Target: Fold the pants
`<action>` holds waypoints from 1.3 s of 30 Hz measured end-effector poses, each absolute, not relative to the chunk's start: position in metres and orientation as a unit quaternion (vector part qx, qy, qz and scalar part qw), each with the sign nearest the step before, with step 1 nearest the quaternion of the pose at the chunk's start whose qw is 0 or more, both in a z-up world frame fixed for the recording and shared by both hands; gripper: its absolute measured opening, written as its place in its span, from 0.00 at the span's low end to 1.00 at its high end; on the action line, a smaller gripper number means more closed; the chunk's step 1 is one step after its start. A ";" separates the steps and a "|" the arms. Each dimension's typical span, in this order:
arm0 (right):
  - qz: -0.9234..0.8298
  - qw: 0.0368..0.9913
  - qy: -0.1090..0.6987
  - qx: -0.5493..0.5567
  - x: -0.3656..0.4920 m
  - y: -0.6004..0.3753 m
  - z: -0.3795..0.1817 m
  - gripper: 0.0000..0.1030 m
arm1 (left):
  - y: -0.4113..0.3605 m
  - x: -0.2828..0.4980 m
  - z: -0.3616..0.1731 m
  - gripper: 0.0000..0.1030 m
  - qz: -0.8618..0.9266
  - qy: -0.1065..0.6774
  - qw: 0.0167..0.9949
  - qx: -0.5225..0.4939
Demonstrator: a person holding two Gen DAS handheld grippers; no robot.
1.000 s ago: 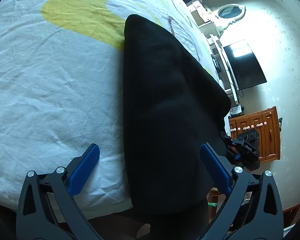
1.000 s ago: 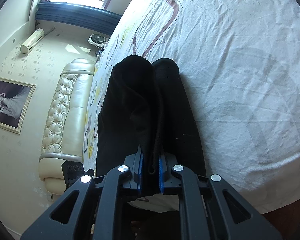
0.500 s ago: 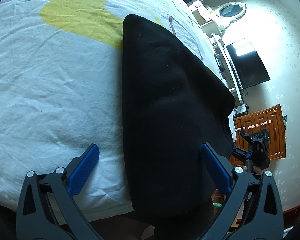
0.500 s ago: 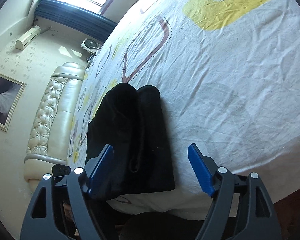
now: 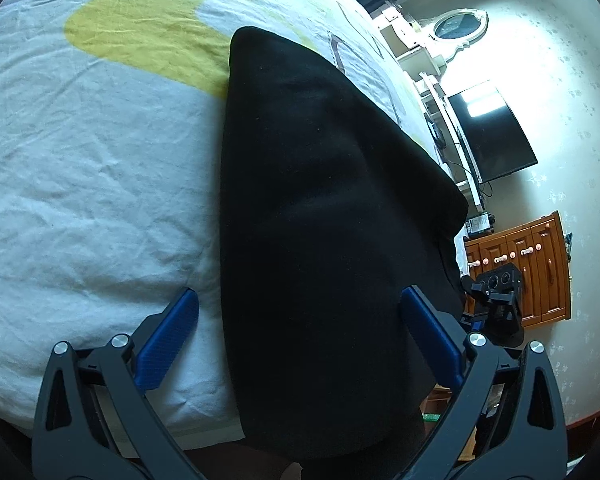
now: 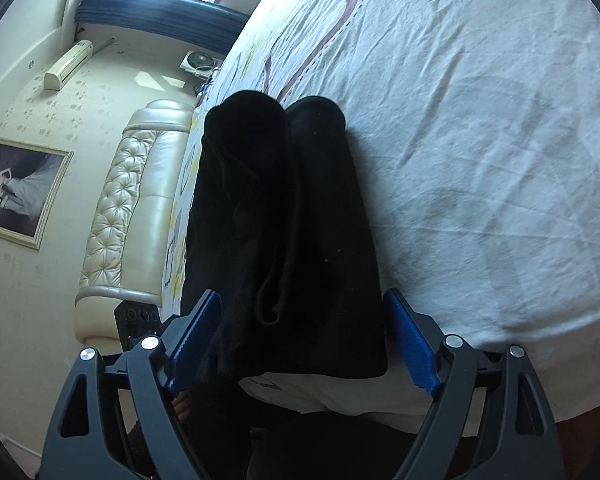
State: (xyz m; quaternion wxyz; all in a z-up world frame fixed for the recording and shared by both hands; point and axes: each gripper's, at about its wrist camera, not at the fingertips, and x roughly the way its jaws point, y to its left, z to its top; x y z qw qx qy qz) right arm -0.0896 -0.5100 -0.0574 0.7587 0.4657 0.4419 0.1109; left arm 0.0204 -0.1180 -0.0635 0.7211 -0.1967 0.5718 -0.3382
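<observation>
The black pants (image 6: 284, 232) lie folded lengthwise at the near edge of the bed (image 6: 480, 140), the two legs side by side, the near end hanging slightly over the edge. The cloth looks soft, thick and limp, so it will likely sag and slide unless taken at an edge or corner through all layers. The right gripper (image 6: 304, 340) is opening, its fingers astride the near end without pressing. The left gripper (image 5: 300, 340) stands wide open, gripping nothing.

Black pants (image 5: 324, 216) — folded lengthwise, legs side by side — flat along the bed's near edge.
</observation>
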 end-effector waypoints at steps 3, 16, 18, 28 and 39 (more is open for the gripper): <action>0.101 0.769 0.461 0.431 -0.088 -0.501 -0.058 0.62 | -0.132 0.016 -0.060 0.94 -0.337 0.573 0.730 -0.158; 0.093 0.775 0.451 0.433 -0.090 -0.502 -0.062 0.54 | -0.147 0.007 -0.050 0.53 -0.326 0.556 0.760 -0.079; 0.091 0.776 0.450 0.432 -0.089 -0.500 -0.060 0.54 | -0.147 0.006 -0.049 0.50 -0.323 0.556 0.761 -0.078; 0.086 0.781 0.446 0.430 -0.079 -0.484 -0.053 0.53 | -0.144 0.008 -0.046 0.47 -0.317 0.557 0.763 -0.083; 0.110 0.773 0.446 0.437 -0.070 -0.465 -0.057 0.53 | -0.124 0.011 -0.040 0.46 -0.302 0.557 0.769 -0.087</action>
